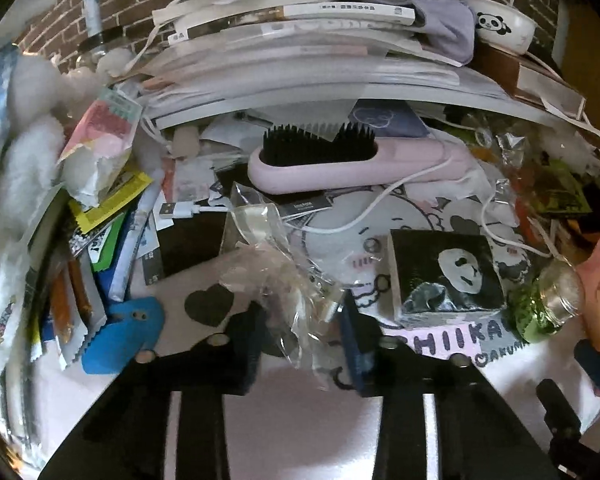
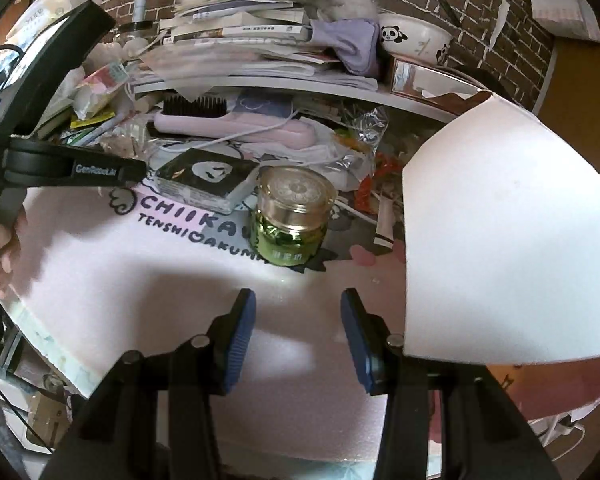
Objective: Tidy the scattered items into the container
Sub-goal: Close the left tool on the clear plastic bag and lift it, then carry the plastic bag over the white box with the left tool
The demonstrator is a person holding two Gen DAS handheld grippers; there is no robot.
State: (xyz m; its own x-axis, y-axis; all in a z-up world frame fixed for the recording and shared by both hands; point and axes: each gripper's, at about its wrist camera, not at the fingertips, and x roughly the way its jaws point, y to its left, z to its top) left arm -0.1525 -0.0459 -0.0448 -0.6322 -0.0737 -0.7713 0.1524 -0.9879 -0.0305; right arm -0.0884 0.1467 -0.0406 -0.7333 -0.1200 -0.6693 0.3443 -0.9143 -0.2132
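Observation:
My left gripper [image 1: 300, 340] is open low over the pink printed mat [image 1: 300, 408], and a crumpled clear plastic wrapper [image 1: 284, 288] lies between its fingertips; I cannot tell whether they touch it. Right of it stand a black box with a white panda face [image 1: 448, 272] and a green glass jar with a gold lid [image 1: 548, 304]. My right gripper [image 2: 298, 320] is open and holds nothing. The green jar [image 2: 290, 220] stands a little ahead of it, and the black box [image 2: 208, 178] sits behind and to the left. The white container [image 2: 500, 240] rises close on the right.
A pink hairbrush [image 1: 340, 164], a white USB cable [image 1: 180, 210], sachets [image 1: 100, 208] and a blue item [image 1: 124, 332] crowd the back and left. A shelf [image 1: 300, 100] above carries stacked books and a panda bowl [image 2: 416, 38]. A hand [image 2: 0, 248] holds the left gripper's body [image 2: 60, 168].

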